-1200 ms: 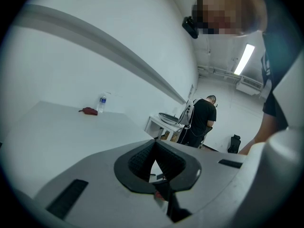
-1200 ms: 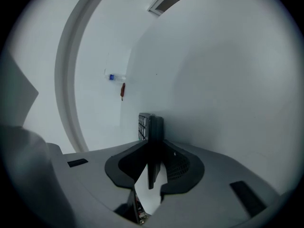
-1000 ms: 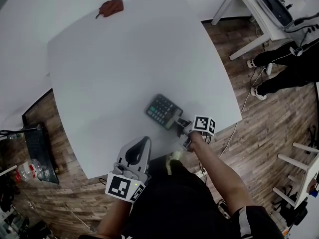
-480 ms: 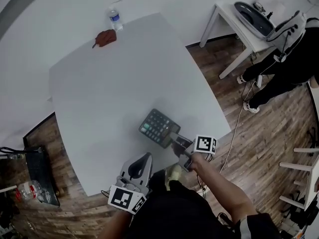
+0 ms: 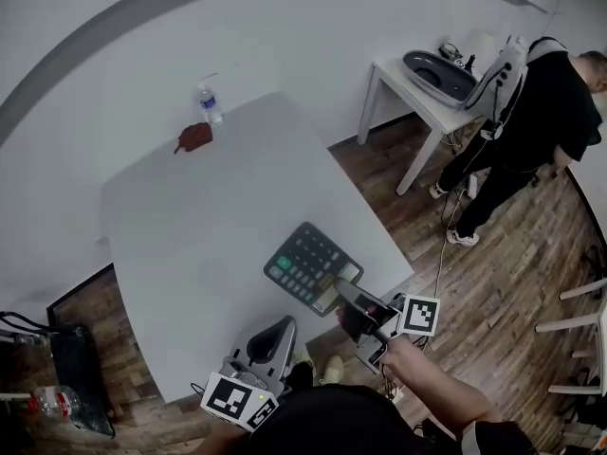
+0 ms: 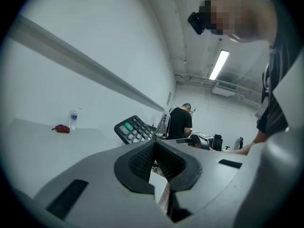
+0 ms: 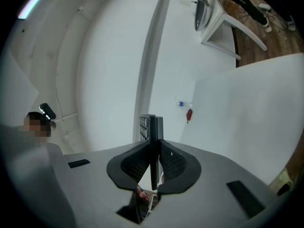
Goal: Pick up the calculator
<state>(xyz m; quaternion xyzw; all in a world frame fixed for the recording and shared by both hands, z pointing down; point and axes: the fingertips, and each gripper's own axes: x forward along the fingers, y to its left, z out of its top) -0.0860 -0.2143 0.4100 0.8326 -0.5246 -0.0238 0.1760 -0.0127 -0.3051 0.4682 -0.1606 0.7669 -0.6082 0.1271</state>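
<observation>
Clamping calculator (image 5: pixel 302 263) at its 5 o'clock edge, right gripper (image 5: pixel 341 300) holds it off table (image 5: pixel 190 216); left gripper (image 5: pixel 273 330), 7 o'clock, jaws together, empty.

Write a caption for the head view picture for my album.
Right tongs hold the calculator by its edge above the white table; left tongs are shut, empty.

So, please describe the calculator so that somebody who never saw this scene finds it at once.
Start at the large white table in the middle of the head view. Above its near right edge, the right gripper is shut on a dark calculator. It alone is dark with rows of keys, some green; the water bottle and the reddish cloth sit at the far corner.
</observation>
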